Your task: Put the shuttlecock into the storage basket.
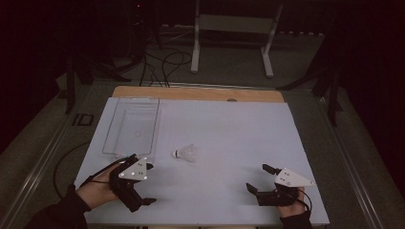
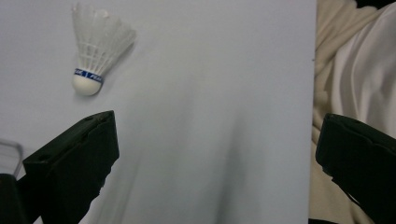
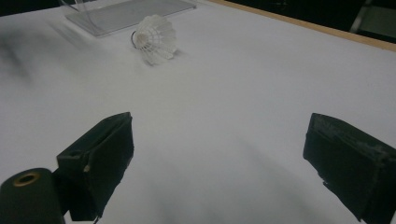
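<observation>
a: where's your left gripper (image 1: 144, 183) at?
b: low on the left side of the white table (image 1: 229, 138), in your left hand (image 1: 98, 188). jaws are spread wide apart, nothing between them. they face toward the table's middle.
a: what's ahead of it?
b: clear plastic tray (image 1: 132, 126) lies just beyond your left gripper, long side running away from you. looks empty. the near end of the tray is close to the gripper's grey plate, can't tell if they touch.
a: shuttlecock?
b: shuttlecock (image 1: 186, 153) lies on its side on the bare table, just right of the tray's near corner, apart from it. from your left gripper it's ahead and off past the far jaw, near but not touching. in the left gripper view the cork end with the blue band points back toward the jaws, feathers away. nothing holds it.
a: right side?
b: your right gripper (image 1: 254, 177) is low on the right, in your right hand (image 1: 291, 200). jaws also spread wide apart, holding nothing, bare table between them. they point left across the table.
a: shuttlecock from that side?
b: in the right gripper view it's well ahead of the jaws, off toward the left jaw, feather skirt facing the camera, tray just behind it. well apart from the right gripper.
</observation>
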Available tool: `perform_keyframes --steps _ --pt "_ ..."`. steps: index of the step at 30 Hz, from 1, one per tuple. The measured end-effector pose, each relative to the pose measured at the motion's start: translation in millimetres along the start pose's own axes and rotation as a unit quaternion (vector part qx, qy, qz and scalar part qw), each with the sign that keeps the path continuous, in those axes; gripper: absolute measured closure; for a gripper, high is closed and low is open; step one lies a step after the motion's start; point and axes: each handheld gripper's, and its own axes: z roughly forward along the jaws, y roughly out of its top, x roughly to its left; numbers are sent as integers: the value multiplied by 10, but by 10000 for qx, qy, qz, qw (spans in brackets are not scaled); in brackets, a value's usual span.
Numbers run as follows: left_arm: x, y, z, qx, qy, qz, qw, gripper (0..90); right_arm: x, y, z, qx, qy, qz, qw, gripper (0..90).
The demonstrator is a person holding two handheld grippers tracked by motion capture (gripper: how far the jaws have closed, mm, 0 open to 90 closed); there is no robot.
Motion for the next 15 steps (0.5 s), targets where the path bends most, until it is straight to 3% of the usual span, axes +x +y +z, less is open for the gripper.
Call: perform_keyframes --steps 8,13,15 --pt "25 175 59 348 -172 135 9992 3 -3 -2 2 4 15 7 10000 85" --pt "33 275 33 198 -97 281 9994 2 -6 -3 2 -2 24 13 10000 85" --pt "47 345 19 271 -6 206 9994 3 -4 -3 3 2 27 16 10000 85"
